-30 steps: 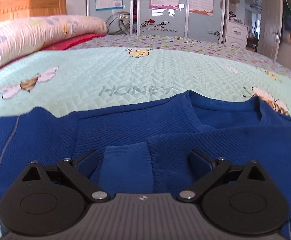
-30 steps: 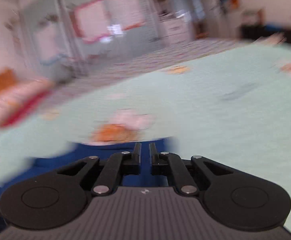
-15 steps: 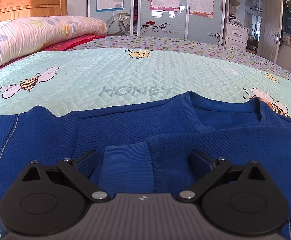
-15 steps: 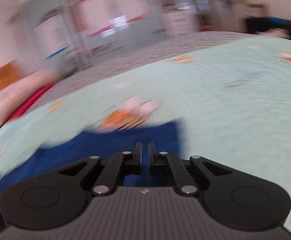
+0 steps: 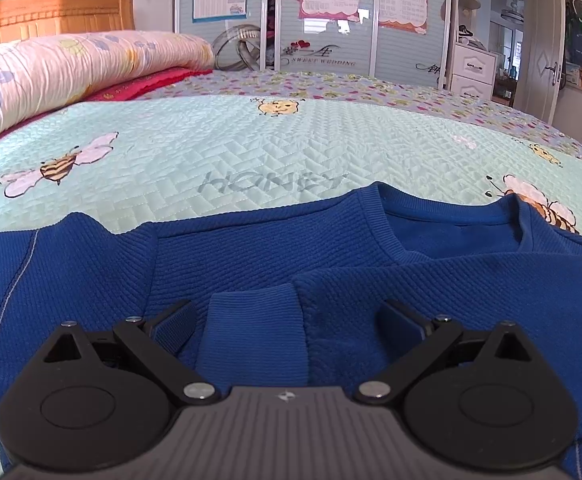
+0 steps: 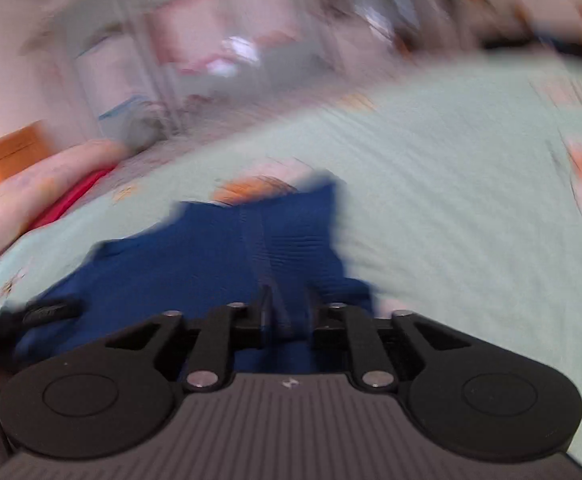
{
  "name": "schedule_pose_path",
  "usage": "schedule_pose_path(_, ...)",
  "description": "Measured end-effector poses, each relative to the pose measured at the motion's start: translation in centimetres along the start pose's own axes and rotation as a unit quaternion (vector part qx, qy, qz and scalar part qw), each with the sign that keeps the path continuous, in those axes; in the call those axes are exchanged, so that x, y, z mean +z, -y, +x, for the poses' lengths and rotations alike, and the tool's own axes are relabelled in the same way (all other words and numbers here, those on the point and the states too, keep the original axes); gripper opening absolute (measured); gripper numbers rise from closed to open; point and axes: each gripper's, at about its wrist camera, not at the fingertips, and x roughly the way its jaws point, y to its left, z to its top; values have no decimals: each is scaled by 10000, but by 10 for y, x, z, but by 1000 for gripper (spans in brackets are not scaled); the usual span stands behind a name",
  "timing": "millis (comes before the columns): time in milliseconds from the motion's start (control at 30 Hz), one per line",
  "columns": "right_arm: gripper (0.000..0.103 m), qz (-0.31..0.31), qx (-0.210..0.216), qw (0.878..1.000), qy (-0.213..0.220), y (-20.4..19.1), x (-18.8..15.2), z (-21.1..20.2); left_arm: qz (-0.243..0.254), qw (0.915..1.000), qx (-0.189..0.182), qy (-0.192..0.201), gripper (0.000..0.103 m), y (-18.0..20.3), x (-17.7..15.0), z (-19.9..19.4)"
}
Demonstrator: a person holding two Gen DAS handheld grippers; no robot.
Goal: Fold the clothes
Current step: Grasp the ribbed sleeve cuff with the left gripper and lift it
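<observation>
Sunlit wooden headboard (image 5: 51, 14), mirrored wardrobe doors (image 5: 331, 20), white drawer cabinet (image 5: 473, 74) beyond.

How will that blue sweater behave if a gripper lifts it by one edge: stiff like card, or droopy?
Probably droopy: the blue sweater lies in soft overlapping layers on the quilt, its cuff folded across the body. The thick textured knit suggests some weight, so it would likely sag. It looks grippy rather than slippery; the right gripper appears to pinch a fold.

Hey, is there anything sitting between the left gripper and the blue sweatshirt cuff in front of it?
Nothing visible. The left gripper is open with the ribbed cuff of the blue sweatshirt lying directly between its fingers, no other object in the gap.
</observation>
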Motion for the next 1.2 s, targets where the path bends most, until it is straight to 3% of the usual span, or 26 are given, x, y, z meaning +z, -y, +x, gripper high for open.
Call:
schedule_pose_path(33,0,236,37,9997,25,8,1,0,28,9999,-87,-111,101,-3,4,-5)
schedule_pose_path(67,0,216,42,9997,48,7,0,0,52,9996,-175,-210,93,-7,8,-10)
schedule_pose_path(133,0,139,33,9999,78,5,-1,0,-39,9993,-370,-60,86,-23,13,-44)
schedule_pose_path(167,0,60,1,10000,62,2,-2,3,-156,9984,-508,184,90,-36,10,-67)
schedule_pose_path(200,0,54,-2,10000,51,2,-1,6,-347,9971,-589,337,92,-53,6,-86)
schedule_pose_path(300,0,191,81,9998,44,8,2,9,-1226,9903,-618,200,96,-126,-14,-125)
schedule_pose_path(367,0,256,113,9996,25,10,3,13,-1977,9796,-294,221,95,-184,-31,-144)
schedule_pose_path(433,0,276,113,9996,15,10,4,15,-2743,9614,21,211,95,-241,-47,-159)
schedule_pose_path(533,0,270,96,9996,-8,9,4,17,-3891,9199,467,153,95,-323,-69,-173)
schedule_pose_path(633,0,323,111,9994,-19,10,4,17,-4962,8682,102,17,95,-379,-87,-171)
schedule_pose_path(700,0,332,104,9994,-27,11,4,17,-5351,8447,-103,68,96,-395,-89,-168)
schedule_pose_path(833,0,312,82,9995,-29,10,4,17,-5522,8335,-116,-117,103,-405,-73,-145)
schedule_pose_path(967,0,316,79,9995,-27,10,4,16,-5574,8297,1,-293,103,-412,-50,-115)
schedule_pose_path(1133,0,363,110,9993,-21,12,4,16,-5911,8054,198,-403,103,-429,-33,-85)
schedule_pose_path(1200,0,386,127,9992,-17,13,4,15,-5895,8067,218,-344,103,-431,-27,-79)
